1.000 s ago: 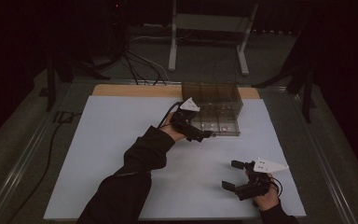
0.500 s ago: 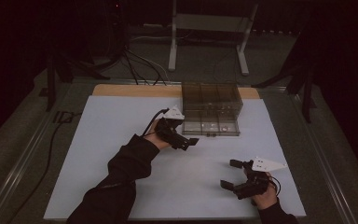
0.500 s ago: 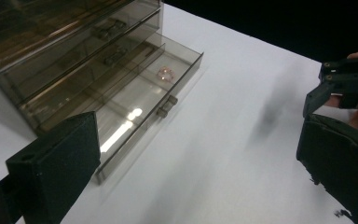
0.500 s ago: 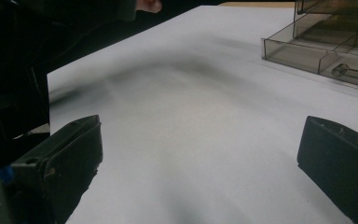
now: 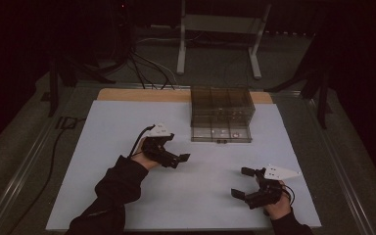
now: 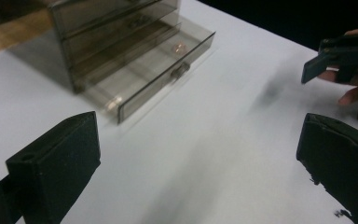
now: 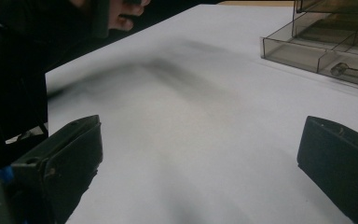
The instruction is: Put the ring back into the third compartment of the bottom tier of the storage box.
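A smoky see-through drawer unit [image 5: 221,104] stands at the back of the white tabletop [image 5: 117,127], with its bottom drawer [image 5: 220,133] pulled out. In the left gripper view that drawer [image 6: 168,60] holds a small copper-coloured round thing [image 6: 178,47]. My left gripper [image 5: 175,160] hovers left of and nearer than the drawer, open with nothing between its jaws [image 6: 196,168]. My right gripper [image 5: 242,182] is low over the near right of the tabletop, also open and empty [image 7: 200,163]. The drawer's handle [image 7: 352,71] shows at the upper right of the right gripper view.
A wooden strip [image 5: 142,94] runs along the far edge of the table. Cables [image 5: 147,73] and a metal stand [image 5: 215,44] lie on the dark floor beyond. The person's dark left sleeve [image 5: 112,191] crosses the near left of the tabletop.
My left gripper has drawn back from the drawer unit, moving left and toward the near side. The right gripper has stayed in place.
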Demonstrator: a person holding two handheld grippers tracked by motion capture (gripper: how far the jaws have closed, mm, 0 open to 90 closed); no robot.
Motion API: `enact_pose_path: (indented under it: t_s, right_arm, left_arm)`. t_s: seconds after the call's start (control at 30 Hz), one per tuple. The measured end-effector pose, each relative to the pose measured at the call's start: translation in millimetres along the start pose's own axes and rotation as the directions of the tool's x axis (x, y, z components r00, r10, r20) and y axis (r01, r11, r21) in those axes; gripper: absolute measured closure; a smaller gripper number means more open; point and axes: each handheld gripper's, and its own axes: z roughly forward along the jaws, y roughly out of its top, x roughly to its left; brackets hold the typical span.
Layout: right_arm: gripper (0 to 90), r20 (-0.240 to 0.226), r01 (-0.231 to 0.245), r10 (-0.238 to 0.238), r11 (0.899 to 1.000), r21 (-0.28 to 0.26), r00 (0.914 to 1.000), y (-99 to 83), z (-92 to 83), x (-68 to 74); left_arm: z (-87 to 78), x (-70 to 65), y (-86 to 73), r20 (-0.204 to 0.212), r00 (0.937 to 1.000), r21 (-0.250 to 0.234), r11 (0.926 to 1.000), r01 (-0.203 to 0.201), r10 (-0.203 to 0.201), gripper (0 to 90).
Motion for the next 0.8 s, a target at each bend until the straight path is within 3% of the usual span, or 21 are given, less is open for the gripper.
enact_pose_path:
  t_s: [0.3,0.37,0.4,0.8]
  right_arm:
    - [0.0,0.004,0.004,-0.004,1.000,0.006,1.0000,-0.2,1.5,0.5]
    - [0.0,0.004,0.002,-0.002,1.000,0.005,1.0000,-0.2,1.5,0.5]
    - [0.0,0.003,0.005,-0.005,1.000,0.004,1.0000,0.2,1.8,0.7]
    - [0.0,0.004,0.003,-0.003,1.000,0.006,1.0000,0.2,2.9,1.6]
  left_arm:
    - [-31.5,5.2,-34.6,-0.042,0.9985,-0.020,0.9992,0.035,-0.036,0.6]
    - [-31.5,5.2,-34.6,-0.042,0.9985,-0.020,0.9992,0.035,-0.036,0.6]
    - [-40.4,6.4,-48.4,-0.066,0.9968,-0.018,0.9989,0.043,-0.045,0.6]
    - [-74.8,1.6,-91.2,-0.135,0.9860,-0.064,0.9938,0.090,-0.098,0.6]
